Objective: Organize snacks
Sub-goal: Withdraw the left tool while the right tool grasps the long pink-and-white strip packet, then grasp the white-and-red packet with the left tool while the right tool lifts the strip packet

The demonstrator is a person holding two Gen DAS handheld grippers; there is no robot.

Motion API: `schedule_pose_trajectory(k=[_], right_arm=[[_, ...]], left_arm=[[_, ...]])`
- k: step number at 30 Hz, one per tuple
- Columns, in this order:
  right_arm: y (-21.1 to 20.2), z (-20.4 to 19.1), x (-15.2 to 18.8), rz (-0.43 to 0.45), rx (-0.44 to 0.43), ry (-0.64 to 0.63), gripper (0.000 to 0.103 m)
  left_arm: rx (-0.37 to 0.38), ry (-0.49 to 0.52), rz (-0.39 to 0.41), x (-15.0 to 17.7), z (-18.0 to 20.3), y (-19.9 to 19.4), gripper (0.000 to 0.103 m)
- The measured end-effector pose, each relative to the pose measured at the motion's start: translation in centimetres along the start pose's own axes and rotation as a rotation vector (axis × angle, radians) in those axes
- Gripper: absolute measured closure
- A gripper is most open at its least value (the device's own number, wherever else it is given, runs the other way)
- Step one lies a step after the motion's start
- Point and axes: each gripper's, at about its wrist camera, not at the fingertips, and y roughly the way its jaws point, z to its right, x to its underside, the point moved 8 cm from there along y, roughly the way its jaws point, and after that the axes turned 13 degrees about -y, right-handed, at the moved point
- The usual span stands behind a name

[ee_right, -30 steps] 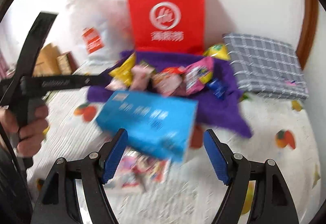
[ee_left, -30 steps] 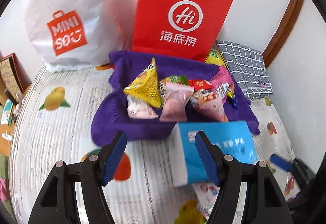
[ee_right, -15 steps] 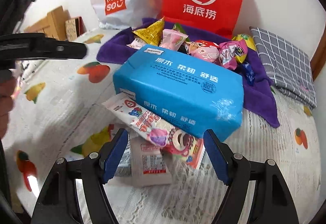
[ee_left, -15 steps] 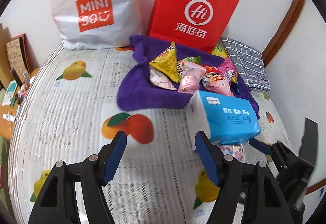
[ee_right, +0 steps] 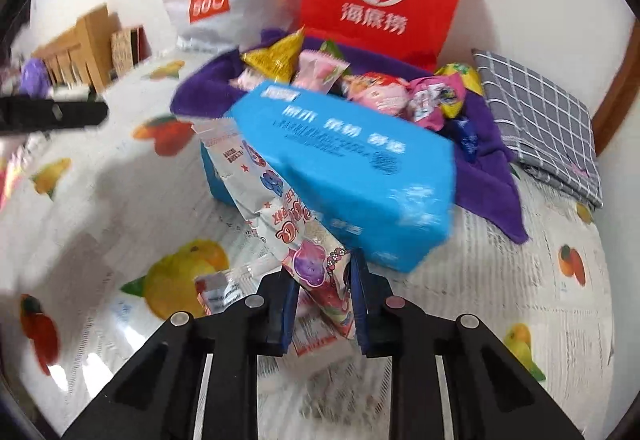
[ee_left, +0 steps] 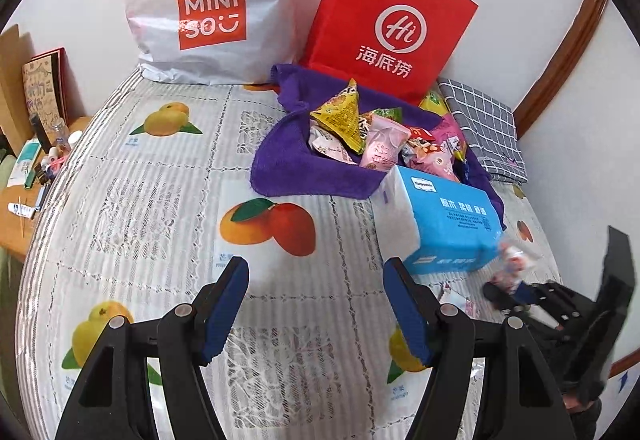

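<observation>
My right gripper (ee_right: pixel 322 280) is shut on the near end of a long white and pink snack packet (ee_right: pixel 280 208), which leans up against a blue tissue pack (ee_right: pixel 344 160). A second small packet (ee_right: pixel 216 288) lies flat on the cloth just left of the pads. Several snack packets (ee_left: pixel 380 136) are piled on a purple towel (ee_left: pixel 304 168) behind the tissue pack (ee_left: pixel 448 224). My left gripper (ee_left: pixel 315 268) hangs open over the fruit-print tablecloth, left of the tissue pack, with nothing between its fingers. In the left wrist view the right gripper (ee_left: pixel 516 292) shows at the far right.
A red paper bag (ee_left: pixel 392 28) and a white plastic bag (ee_left: pixel 208 0) stand against the back wall. A folded grey checked cloth (ee_left: pixel 484 124) lies at the back right. A wooden side table (ee_left: pixel 32 168) with small items sits off the left edge.
My right gripper has shut on the long snack packet and tipped its far end up against the tissue pack. My left gripper has drawn back to the left, away from the tissue pack.
</observation>
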Motion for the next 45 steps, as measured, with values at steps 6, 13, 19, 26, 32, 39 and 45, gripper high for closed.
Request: schedule_pose_trajectory(k=[6, 13, 19, 26, 32, 39, 45], right_arm=[[-4.1, 3.5, 3.2, -0.055, 0.005, 0.097, 0.08], [-4.2, 6.8, 8.1, -0.15, -0.029, 0.234, 0.079], [-1.8, 8.6, 8.6, -0.068, -0.043, 0.343, 0.073], [0.0, 9.8, 7.7, -0.017, -0.026, 0.368, 0.078], [-2.6, 10.7, 8.6, 0.019, -0.008, 0.381, 0.082], [-7.3, 11.0, 10.8, 0.051, 0.078, 0.389, 0.082], [-10.4, 11.0, 12.1, 0.062, 0.145, 0.397, 0.082]], left_arm=[[0.014, 0.027, -0.019, 1.5, 1.7, 0.4, 0.035], [0.033, 0.044, -0.06, 3.3, 3.7, 1.3, 0.035], [0.005, 0.097, -0.057, 4.4, 4.4, 1.3, 0.035], [0.016, 0.118, -0.105, 5.2, 5.9, 3.2, 0.035], [0.077, 0.173, -0.153, 6.5, 9.2, 5.0, 0.035], [0.117, 0.265, -0.274, 10.0, 12.7, 8.3, 0.033], [0.04, 0.42, -0.196, 12.3, 14.3, 8.1, 0.023]])
